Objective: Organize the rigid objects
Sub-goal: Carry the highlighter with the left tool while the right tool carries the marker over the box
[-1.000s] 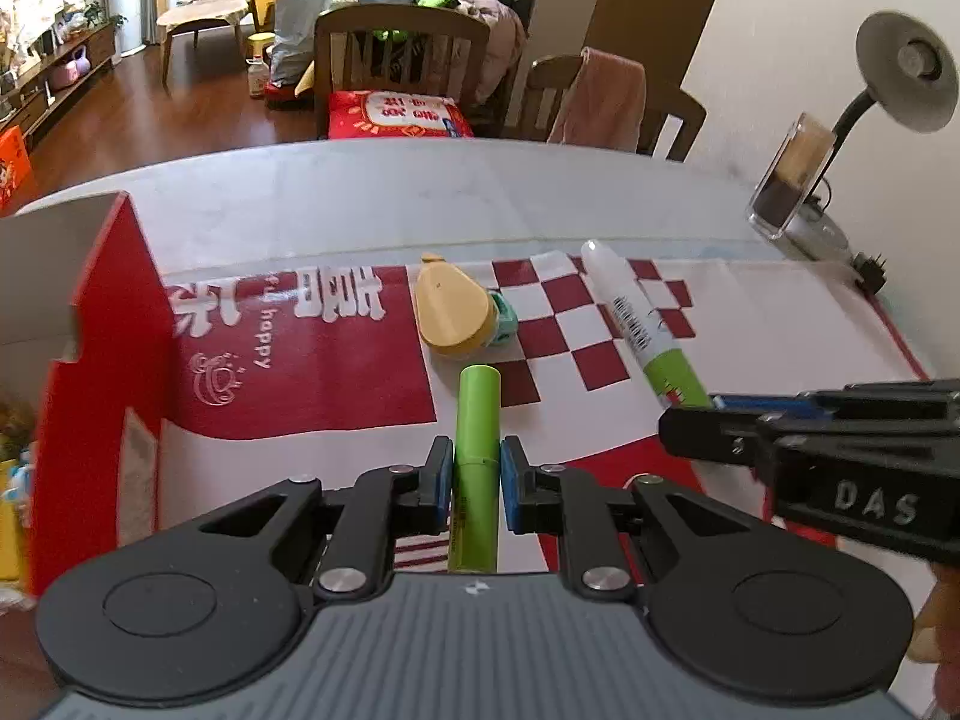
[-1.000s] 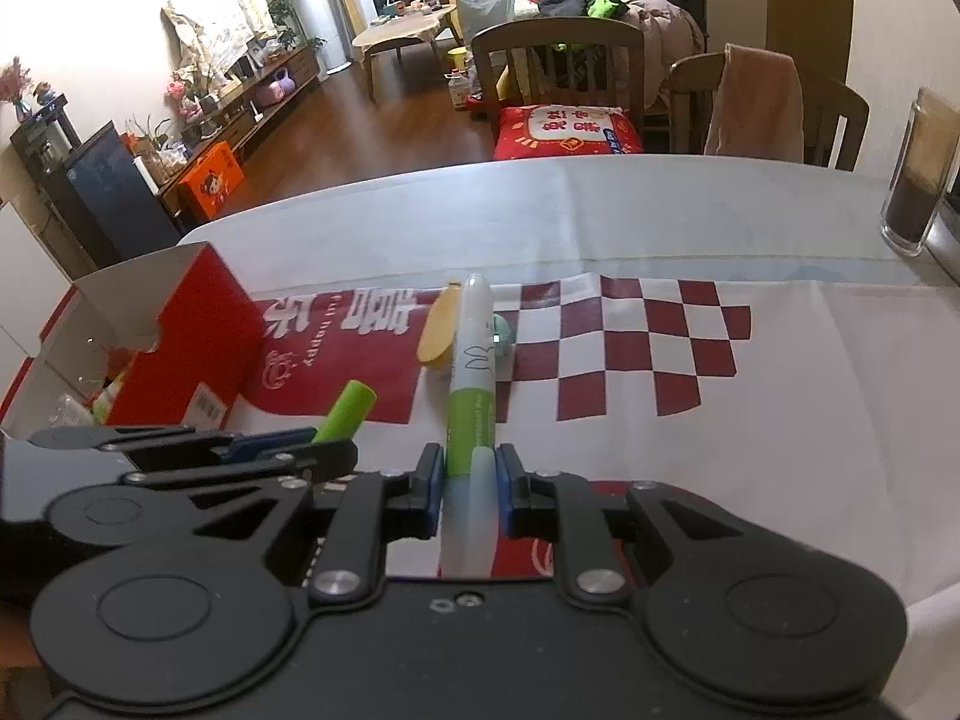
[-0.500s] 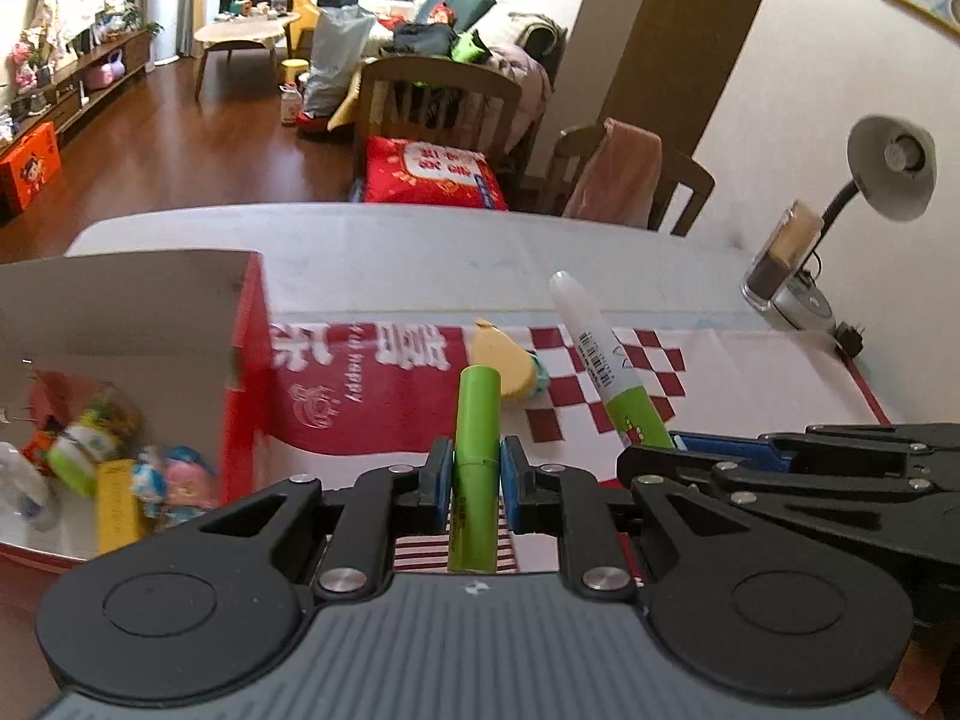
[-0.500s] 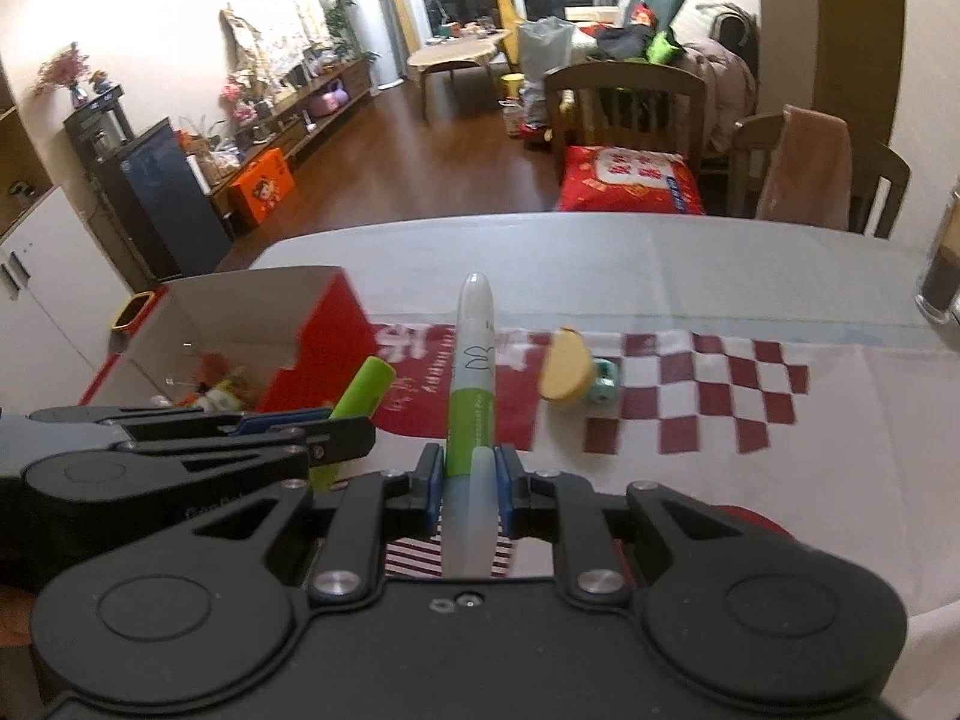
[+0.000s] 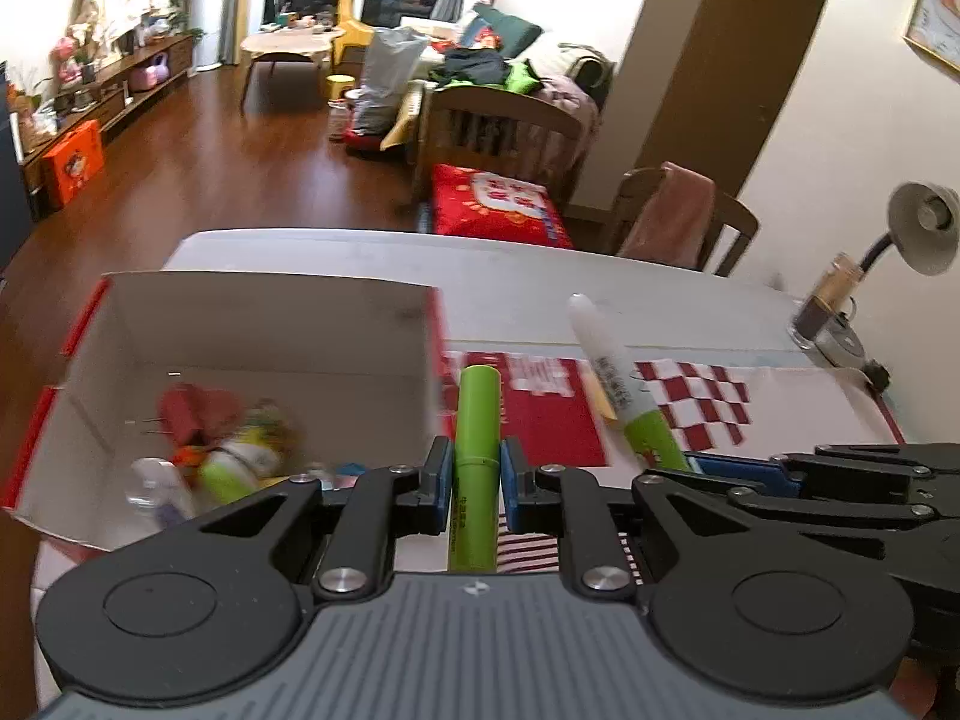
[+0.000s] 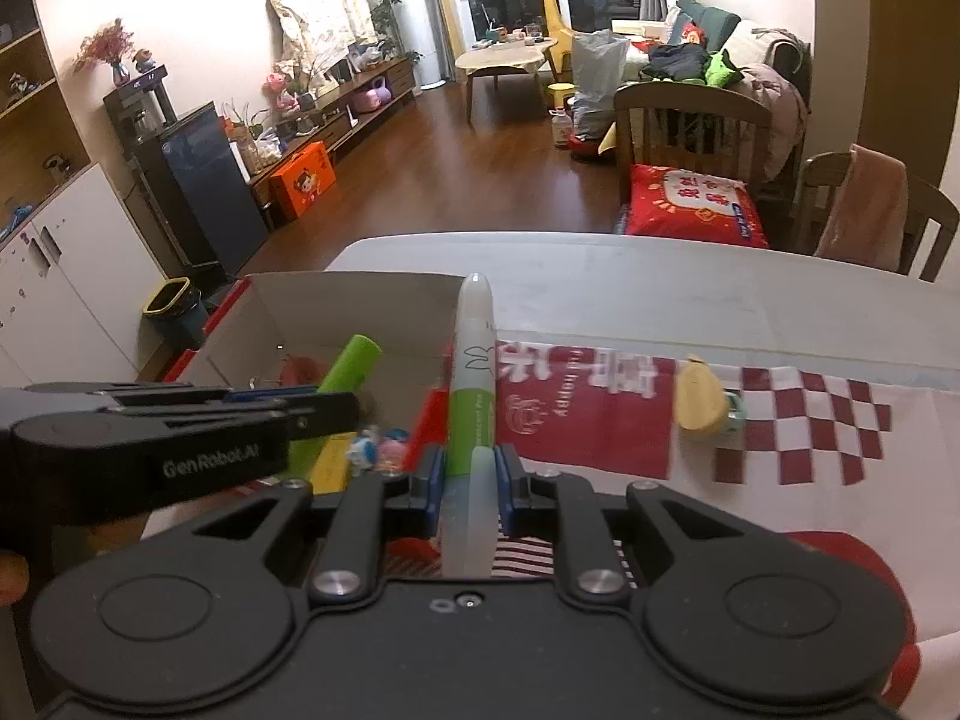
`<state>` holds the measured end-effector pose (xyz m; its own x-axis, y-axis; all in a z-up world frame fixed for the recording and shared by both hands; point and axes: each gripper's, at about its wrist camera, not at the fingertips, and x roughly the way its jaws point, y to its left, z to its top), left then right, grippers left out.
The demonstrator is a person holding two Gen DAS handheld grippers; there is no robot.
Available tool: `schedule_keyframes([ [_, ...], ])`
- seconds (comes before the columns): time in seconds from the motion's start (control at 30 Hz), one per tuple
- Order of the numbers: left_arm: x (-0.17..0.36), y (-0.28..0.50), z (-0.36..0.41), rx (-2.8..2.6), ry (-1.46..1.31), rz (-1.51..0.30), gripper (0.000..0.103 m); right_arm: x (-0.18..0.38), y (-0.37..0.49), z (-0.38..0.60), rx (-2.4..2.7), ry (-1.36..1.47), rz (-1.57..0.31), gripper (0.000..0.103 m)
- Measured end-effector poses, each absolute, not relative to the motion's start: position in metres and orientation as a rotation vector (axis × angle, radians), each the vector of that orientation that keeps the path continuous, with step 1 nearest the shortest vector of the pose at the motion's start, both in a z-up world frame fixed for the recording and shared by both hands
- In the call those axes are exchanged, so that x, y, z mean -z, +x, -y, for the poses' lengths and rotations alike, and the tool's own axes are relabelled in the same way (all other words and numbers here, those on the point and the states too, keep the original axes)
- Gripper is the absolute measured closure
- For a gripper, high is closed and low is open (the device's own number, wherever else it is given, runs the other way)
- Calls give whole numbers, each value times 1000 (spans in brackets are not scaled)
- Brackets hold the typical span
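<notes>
Both grippers shifted left; green marker (image 5: 477,420) now at box (image 5: 252,324) right wall

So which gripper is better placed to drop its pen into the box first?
Probably left. The left gripper, clamped on the green highlighter, sits nearer the open red box; in the right view it overlaps the opening. The right gripper with its green-and-white marker is beside the box wall.

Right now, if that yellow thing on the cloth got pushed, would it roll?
The yellow toy has a rounded body, so it might rock or roll a little. It looks like hard plastic, probably light. The tablecloth under it may slow it.
</notes>
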<state>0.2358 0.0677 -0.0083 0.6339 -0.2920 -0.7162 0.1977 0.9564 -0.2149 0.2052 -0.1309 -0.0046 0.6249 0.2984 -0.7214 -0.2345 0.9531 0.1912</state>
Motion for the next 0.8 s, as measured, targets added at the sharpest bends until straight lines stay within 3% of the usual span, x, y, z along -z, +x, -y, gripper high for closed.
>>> schedule_keyframes([
  [0.4,30,255,-169,179,-128,-857,86,25,234,58,-299,31,-878,86],
  [0.8,68,307,-213,180,-100,-918,86,69,262,10,-262,-45,-973,86],
])
